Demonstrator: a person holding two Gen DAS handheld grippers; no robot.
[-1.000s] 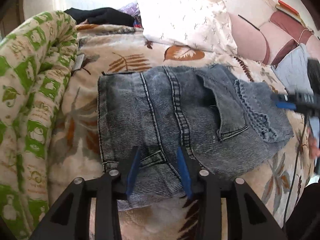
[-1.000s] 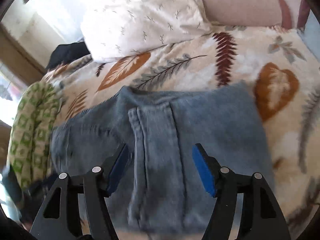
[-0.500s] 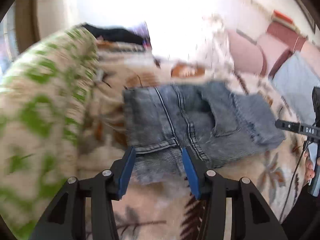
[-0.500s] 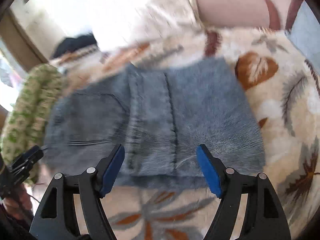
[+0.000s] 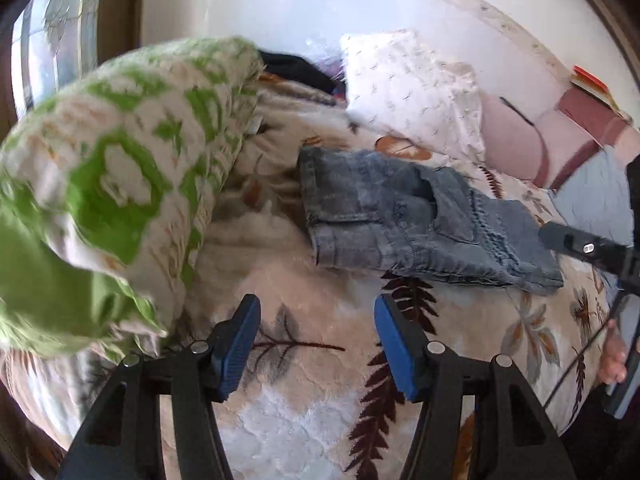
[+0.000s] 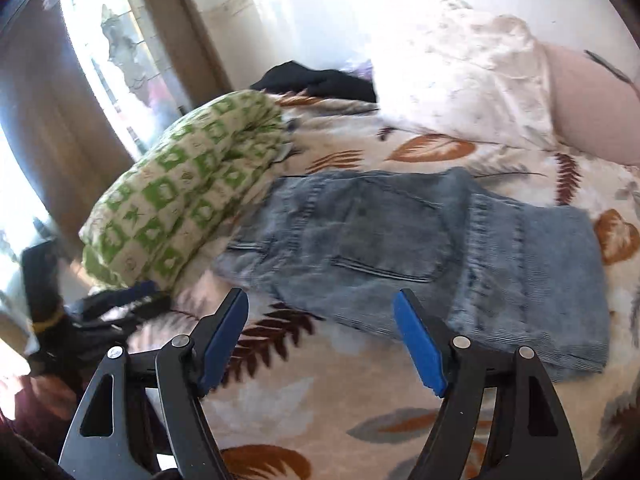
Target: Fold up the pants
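The grey-blue denim pants (image 5: pixel 404 216) lie folded into a compact rectangle on the leaf-patterned blanket (image 5: pixel 304 364). In the right wrist view the pants (image 6: pixel 420 248) show a back pocket on top. My left gripper (image 5: pixel 316 320) is open and empty, held back from the pants' near edge above the blanket. My right gripper (image 6: pixel 320 312) is open and empty, just in front of the pants' near edge. The right gripper's black body (image 5: pixel 588 248) shows at the right edge of the left wrist view.
A rolled green-and-white quilt (image 5: pixel 108 184) lies left of the pants, also in the right wrist view (image 6: pixel 192 192). A white pillow (image 5: pixel 408 88) and pink cushions (image 5: pixel 516 140) sit behind. Dark clothes (image 6: pixel 320 80) lie at the back. A window (image 6: pixel 116 40) is at left.
Both grippers have pulled back from the folded pants and opened wider. The pants stay flat on the blanket.
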